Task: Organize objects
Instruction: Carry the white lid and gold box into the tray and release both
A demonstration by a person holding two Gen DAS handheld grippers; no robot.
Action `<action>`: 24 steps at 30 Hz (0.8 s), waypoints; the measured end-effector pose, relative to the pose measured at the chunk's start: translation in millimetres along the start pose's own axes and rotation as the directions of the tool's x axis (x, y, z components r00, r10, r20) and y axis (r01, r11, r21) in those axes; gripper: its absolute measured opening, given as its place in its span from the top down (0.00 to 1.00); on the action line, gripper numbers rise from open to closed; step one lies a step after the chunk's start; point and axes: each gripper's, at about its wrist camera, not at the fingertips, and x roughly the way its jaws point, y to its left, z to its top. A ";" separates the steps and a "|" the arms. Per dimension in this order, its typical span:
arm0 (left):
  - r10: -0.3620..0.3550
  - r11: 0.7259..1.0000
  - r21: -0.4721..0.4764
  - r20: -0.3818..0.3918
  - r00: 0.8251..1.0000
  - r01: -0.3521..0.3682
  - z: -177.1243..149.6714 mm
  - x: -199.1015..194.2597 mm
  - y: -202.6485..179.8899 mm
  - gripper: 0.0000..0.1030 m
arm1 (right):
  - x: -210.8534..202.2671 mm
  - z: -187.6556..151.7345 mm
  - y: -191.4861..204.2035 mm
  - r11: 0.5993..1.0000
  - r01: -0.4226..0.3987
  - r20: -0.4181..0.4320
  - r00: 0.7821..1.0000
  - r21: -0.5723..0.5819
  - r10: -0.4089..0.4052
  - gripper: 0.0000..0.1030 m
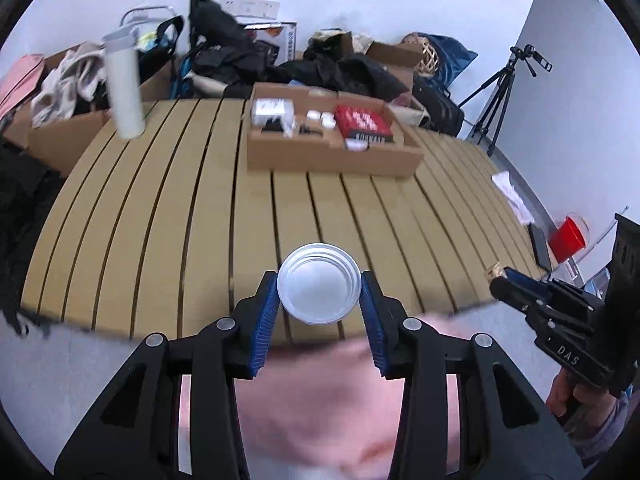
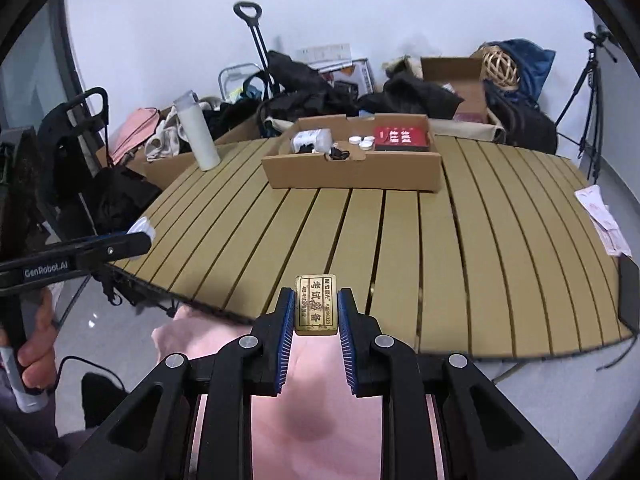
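My left gripper [image 1: 319, 292] is shut on a round white container [image 1: 319, 282], held over the near edge of the slatted wooden table [image 1: 180, 208]. My right gripper [image 2: 316, 306] is shut on a small gold box with printed characters [image 2: 316, 304], also over the table's near edge [image 2: 480, 280]. An open cardboard tray [image 1: 332, 156] at the far side holds a red box [image 1: 362, 120], white round lids [image 1: 322, 117] and a white packet [image 1: 272, 110]. The tray also shows in the right wrist view [image 2: 354, 174]. The right gripper shows in the left wrist view [image 1: 500, 276], and the left gripper in the right wrist view [image 2: 140, 236].
A tall white bottle [image 1: 124, 88] stands at the table's far left. A red cup [image 1: 568, 238] and a dark phone [image 1: 540, 246] lie at the right edge, with papers [image 2: 604, 220]. Bags, clothes, boxes and a tripod [image 1: 500, 96] crowd the floor behind.
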 end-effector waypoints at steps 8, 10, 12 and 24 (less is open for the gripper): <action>-0.008 0.999 0.036 -0.035 0.999 0.010 127.4 102.7 21.0 0.64 | 104.8 137.4 -32.0 0.996 -0.092 0.001 0.996 0.003 0.092 0.77; -0.008 1.000 0.003 -0.113 0.994 0.008 153.8 145.4 35.8 0.64 | 142.8 164.2 -41.5 0.993 -0.113 -0.036 0.993 0.029 0.114 0.77; -0.025 0.999 -0.035 -0.193 0.981 0.018 172.9 190.9 52.1 0.64 | 186.5 186.4 -50.8 0.992 -0.122 -0.079 0.989 0.041 0.125 0.77; 0.051 0.999 0.028 -0.281 0.958 -0.045 178.4 260.3 54.5 0.43 | 301.5 201.3 -67.2 0.999 -0.021 -0.250 0.968 0.049 0.033 0.68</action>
